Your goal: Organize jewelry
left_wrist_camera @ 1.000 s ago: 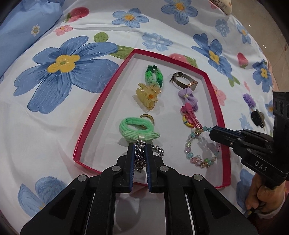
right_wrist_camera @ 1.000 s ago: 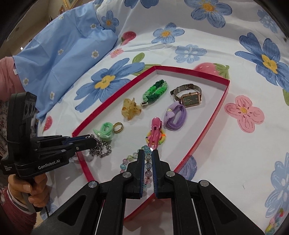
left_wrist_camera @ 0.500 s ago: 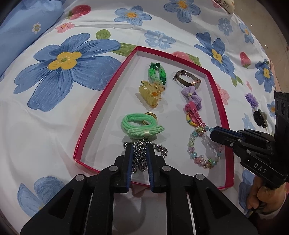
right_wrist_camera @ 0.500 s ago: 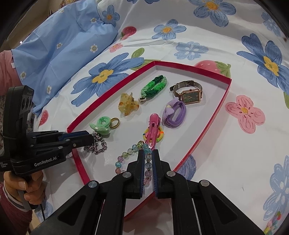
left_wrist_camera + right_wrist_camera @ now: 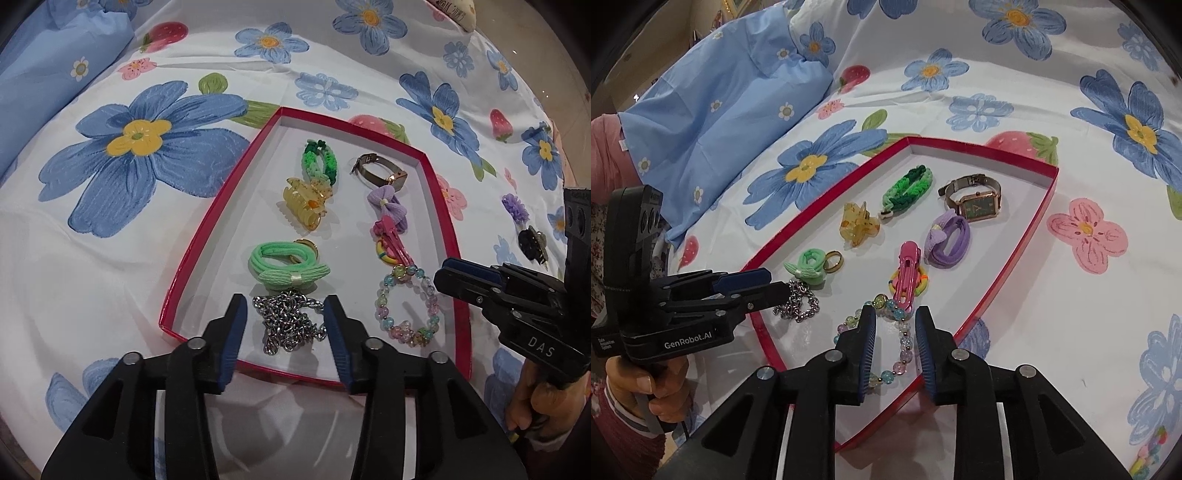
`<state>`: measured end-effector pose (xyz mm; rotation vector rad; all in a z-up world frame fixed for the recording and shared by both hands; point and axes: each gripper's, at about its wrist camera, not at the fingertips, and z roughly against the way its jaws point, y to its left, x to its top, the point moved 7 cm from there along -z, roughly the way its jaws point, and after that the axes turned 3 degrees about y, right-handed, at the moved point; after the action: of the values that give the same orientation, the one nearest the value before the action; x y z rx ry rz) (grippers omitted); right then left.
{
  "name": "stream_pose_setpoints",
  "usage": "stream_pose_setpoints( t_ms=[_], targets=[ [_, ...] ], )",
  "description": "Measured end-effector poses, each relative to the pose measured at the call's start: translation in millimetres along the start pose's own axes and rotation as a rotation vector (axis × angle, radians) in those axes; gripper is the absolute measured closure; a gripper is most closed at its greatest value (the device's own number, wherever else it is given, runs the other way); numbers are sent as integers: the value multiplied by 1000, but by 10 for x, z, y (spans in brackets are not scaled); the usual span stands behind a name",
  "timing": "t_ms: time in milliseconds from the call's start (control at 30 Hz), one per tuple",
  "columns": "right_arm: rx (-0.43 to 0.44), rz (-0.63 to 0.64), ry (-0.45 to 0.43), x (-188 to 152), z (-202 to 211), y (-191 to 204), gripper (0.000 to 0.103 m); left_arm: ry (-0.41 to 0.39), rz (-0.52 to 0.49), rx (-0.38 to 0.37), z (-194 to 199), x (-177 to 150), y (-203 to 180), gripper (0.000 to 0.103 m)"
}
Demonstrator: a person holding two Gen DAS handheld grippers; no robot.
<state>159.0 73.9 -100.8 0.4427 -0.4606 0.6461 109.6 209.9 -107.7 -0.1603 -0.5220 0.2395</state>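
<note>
**Jewelry laid out in a red tray on a flowered bedsheet, with both grippers spread at its near edge**

Trinkets fill a shallow red-rimmed tray (image 5: 221, 206) with a white floor, resting on a white bedsheet (image 5: 110, 280) printed with blue flowers and strawberries. A light blue pillow (image 5: 713, 110) lies beyond the tray's left side.

Two rows run away from the viewer. In the left row, nearest first: a heap of silver chain (image 5: 290, 321), a mint green hair tie (image 5: 286, 264) with a gold ring (image 5: 833, 261) touching its far side, an amber claw clip (image 5: 306, 203), and a green braided bracelet (image 5: 319, 162). In the right row: a pastel beaded bracelet (image 5: 406, 304), a pink hair clip (image 5: 391, 240) lying over a rainbow hair tie (image 5: 921, 282), a purple bow hair tie (image 5: 388, 205), and a rose-gold wristwatch (image 5: 975, 201) with a green face.

The left gripper (image 5: 286, 332) hovers at the tray's near edge with its jaws spread wide, the silver chain lying loose between the blue pads and touching neither clearly. The right gripper (image 5: 895, 347) is also parted, its fingers straddling one side of the beaded bracelet, which rests on the tray floor. A hand (image 5: 646, 391) holds the left gripper's handle.

Outside the tray, to the right, a purple flower hair piece (image 5: 513, 208) and a black hair clip (image 5: 532, 242) sit on the bedsheet.
</note>
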Motion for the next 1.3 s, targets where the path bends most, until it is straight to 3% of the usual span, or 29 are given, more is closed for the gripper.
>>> stream_pose_setpoints(
  t_ms=[167, 233, 333, 400, 633, 833, 1000, 1167, 1267, 1300],
  targets=[
    [20, -15, -30, 25, 101, 15, 72, -21, 7, -1, 100, 8, -18, 52],
    [38, -29, -59, 43, 180, 23, 54, -40, 14, -5, 166, 10, -26, 44],
    [46, -41, -104, 73, 303, 33, 48, -72, 28, 2, 284, -8, -28, 27],
    [51, -57, -135, 73, 390, 23, 38, -85, 41, 2, 336, -30, -24, 19],
    [81, -116, -207, -37, 627, -5, 29, -99, 93, -13, 492, -214, -11, 19],
    [111, -163, -237, -219, 734, -16, 28, -115, 114, -3, 641, -376, -53, 18],
    [85, -138, -265, -335, 909, 44, 28, -132, 107, 1, 814, -506, -120, 14],
    [2, -34, -312, -197, 1332, 167, 16, -162, 16, 23, 1126, -462, -267, 14],
    [-44, 23, -352, -46, 1661, 243, 4, -214, -35, 99, 1348, -376, -322, 0],
    [-52, 29, -361, -26, 1720, 259, 0, -234, -39, 120, 1393, -358, -321, 0]
  ],
)
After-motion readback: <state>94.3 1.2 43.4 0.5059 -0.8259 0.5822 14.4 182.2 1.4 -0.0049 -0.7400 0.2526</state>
